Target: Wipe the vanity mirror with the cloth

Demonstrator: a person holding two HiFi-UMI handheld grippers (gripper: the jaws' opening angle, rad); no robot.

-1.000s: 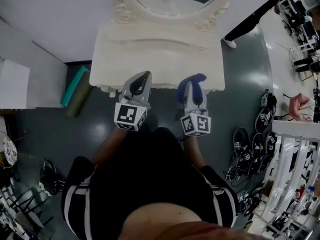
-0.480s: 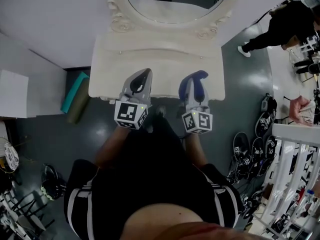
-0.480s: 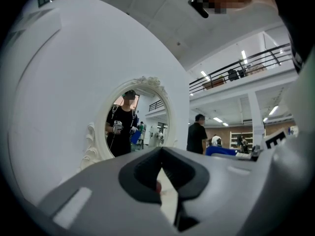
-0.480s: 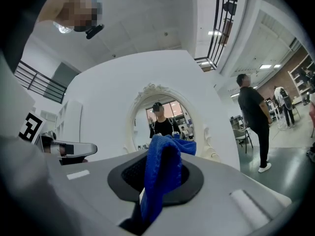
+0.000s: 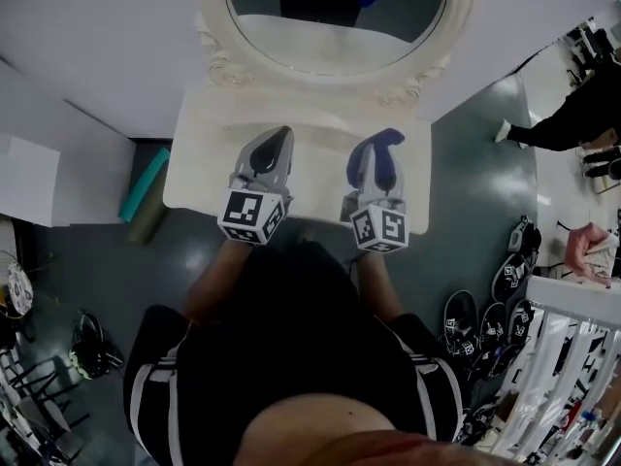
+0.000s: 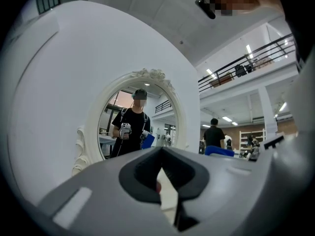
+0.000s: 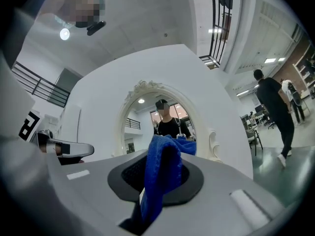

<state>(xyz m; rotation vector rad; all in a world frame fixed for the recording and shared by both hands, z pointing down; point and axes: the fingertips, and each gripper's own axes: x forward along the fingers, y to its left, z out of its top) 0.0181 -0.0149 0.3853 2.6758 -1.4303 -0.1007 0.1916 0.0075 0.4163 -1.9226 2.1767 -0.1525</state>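
My right tool (image 5: 376, 161) is clamped on the cloth (image 7: 158, 181); my left tool (image 5: 273, 149) is closed and empty. Advance the cloth to the mirror (image 5: 330, 42) ahead, press flat, wipe in overlapping strokes.

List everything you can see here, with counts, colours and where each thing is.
Vanity: one, cream, against the wall.
Mirror: one, oval, cream frame, above the vanity.
Cloth: one, blue, in the right gripper.
Teal roll: one, floor left of the vanity.
Bystander: one, in black, far right.
Black gear: several, floor at lower right.
Left gripper: one, grey, shut, empty, over the vanity.
Right gripper: one, grey, shut on the cloth, over the vanity.
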